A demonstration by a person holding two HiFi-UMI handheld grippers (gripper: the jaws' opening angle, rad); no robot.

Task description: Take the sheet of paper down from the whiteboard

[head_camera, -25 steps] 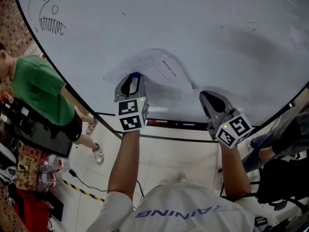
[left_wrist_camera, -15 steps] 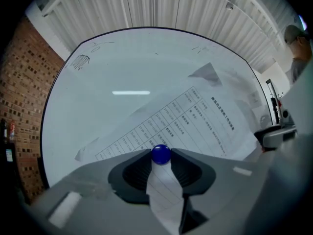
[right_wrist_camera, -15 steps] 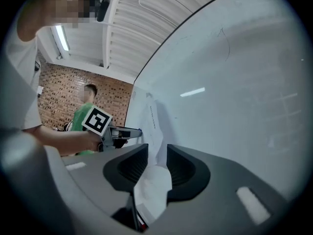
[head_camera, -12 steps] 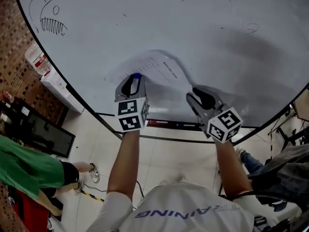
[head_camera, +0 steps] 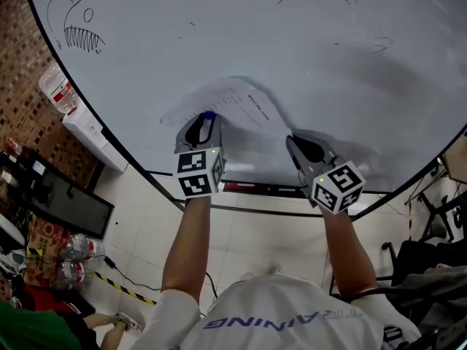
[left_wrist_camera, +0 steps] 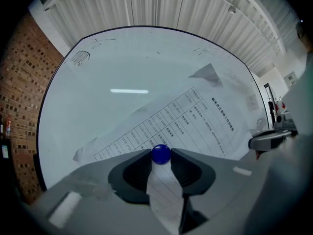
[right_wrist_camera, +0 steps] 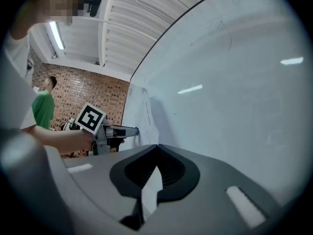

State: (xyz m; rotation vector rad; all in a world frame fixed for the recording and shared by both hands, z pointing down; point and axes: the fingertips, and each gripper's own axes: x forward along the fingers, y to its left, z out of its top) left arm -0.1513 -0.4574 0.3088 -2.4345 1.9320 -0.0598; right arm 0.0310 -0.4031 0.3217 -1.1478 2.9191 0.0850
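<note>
A printed sheet of paper (head_camera: pixel 237 100) hangs skewed on the whiteboard (head_camera: pixel 350 57), its upper part bulging off the board. My left gripper (head_camera: pixel 205 117) points level at the sheet's lower left part, shut on the round blue magnet (left_wrist_camera: pixel 161 152) that sits on the paper (left_wrist_camera: pixel 195 124). My right gripper (head_camera: pixel 292 139) is at the sheet's lower right corner, jaws closed on the paper's edge (right_wrist_camera: pixel 148 119). In the right gripper view the jaw tips (right_wrist_camera: pixel 156 146) meet where the sheet ends, and the left gripper (right_wrist_camera: pixel 133 129) shows beyond.
A fish doodle (head_camera: pixel 76 29) marks the board's upper left. The board's tray (head_camera: pixel 255 188) runs below the grippers. A white cabinet (head_camera: pixel 87 133), a dark desk (head_camera: pixel 62 199) and water bottles (head_camera: pixel 69 257) stand at the left. A person in green (right_wrist_camera: pixel 43 109) is nearby.
My right gripper moved left to the sheet's corner, stood wider half a second ago, and is now closed. The person in green walked down out of the left side. The left gripper held still.
</note>
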